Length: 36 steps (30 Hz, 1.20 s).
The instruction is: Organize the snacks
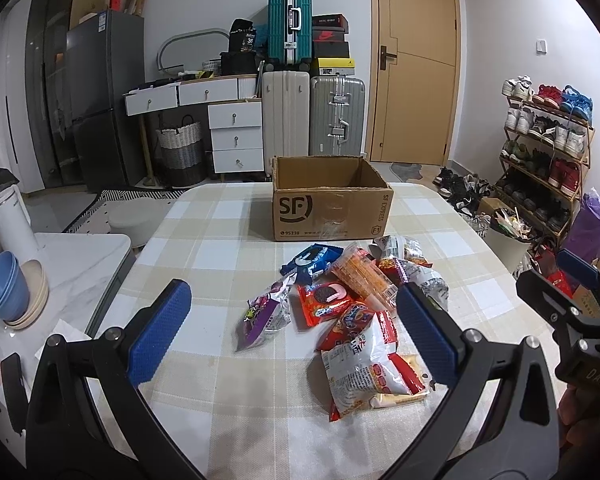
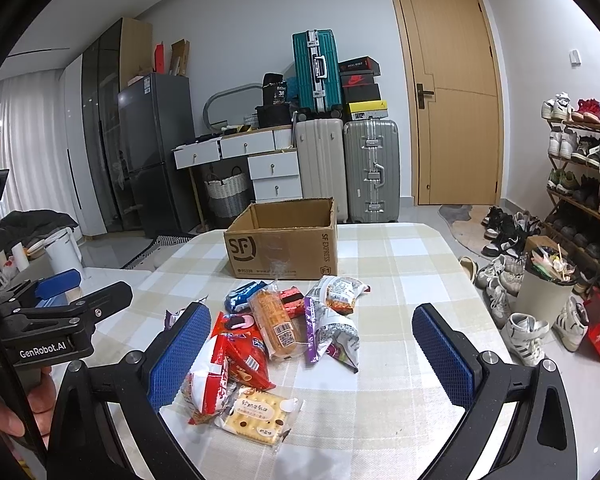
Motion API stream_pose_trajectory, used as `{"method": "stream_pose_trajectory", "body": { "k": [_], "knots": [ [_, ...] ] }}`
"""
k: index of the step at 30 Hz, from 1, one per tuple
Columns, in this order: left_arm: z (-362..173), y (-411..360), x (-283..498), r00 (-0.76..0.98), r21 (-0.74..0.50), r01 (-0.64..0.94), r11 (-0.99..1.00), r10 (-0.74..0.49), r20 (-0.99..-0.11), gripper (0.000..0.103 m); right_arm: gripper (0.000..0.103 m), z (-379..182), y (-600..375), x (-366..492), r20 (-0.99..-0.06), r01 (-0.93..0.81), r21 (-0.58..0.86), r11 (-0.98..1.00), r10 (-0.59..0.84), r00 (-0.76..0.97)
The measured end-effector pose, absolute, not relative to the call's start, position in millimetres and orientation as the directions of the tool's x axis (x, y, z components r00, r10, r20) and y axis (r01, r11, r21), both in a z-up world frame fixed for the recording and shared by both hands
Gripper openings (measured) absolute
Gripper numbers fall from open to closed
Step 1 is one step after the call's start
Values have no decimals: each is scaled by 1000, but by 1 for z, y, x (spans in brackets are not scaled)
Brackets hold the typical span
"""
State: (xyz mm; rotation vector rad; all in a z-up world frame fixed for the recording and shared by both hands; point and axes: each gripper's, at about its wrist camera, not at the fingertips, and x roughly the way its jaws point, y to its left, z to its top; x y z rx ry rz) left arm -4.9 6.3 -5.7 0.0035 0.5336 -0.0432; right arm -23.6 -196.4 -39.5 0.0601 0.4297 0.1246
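A pile of snack packets lies on the checked tablecloth, in front of an open SF cardboard box that looks empty. The pile holds a purple packet, a blue Oreo pack, an orange biscuit pack and a red-and-white bag. My left gripper is open above the near side of the pile. My right gripper is open over the pile, with a cracker pack nearest. The box stands behind. Each gripper shows at the edge of the other's view.
A white side table with blue bowls and a kettle stands left of the table. Suitcases, drawers and a fridge line the back wall. A shoe rack, shoes and a bin are on the right.
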Motion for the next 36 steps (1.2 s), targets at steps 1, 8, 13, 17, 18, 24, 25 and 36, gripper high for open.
{"method": "stream_pose_trajectory", "body": {
  "k": [1,8,13,17,18,24,25,36],
  "knots": [
    [-6,6,-5,860,-8,42,999,-40,-509,102,103,-39,-195,-24,-412,-109,84,990,134,901],
    [-6,6,-5,860,-8,41,999,-39,-509,103,103,-34,-196,-26,-412,-113,84,990,138,901],
    [-7,6,-6,860,-8,41,999,-39,-510,103,103,-34,-196,-26,-412,-111,84,990,136,901],
    [-10,6,-6,860,-2,35,999,-31,-509,103,103,-34,-196,-26,-411,-112,85,990,137,901],
    [-11,6,-6,861,0,34,999,-30,-508,103,103,-34,-196,-26,-411,-112,85,990,137,901],
    [-16,5,-6,860,3,34,999,-28,-509,102,103,-34,-196,-27,-411,-114,88,990,140,901],
    [-15,6,-6,860,2,34,999,-29,-509,102,103,-34,-196,-26,-411,-113,87,990,139,901],
    [-16,9,-5,854,1,28,1000,-23,-520,103,103,-34,-196,-26,-417,-118,95,988,148,897]
  ]
}}
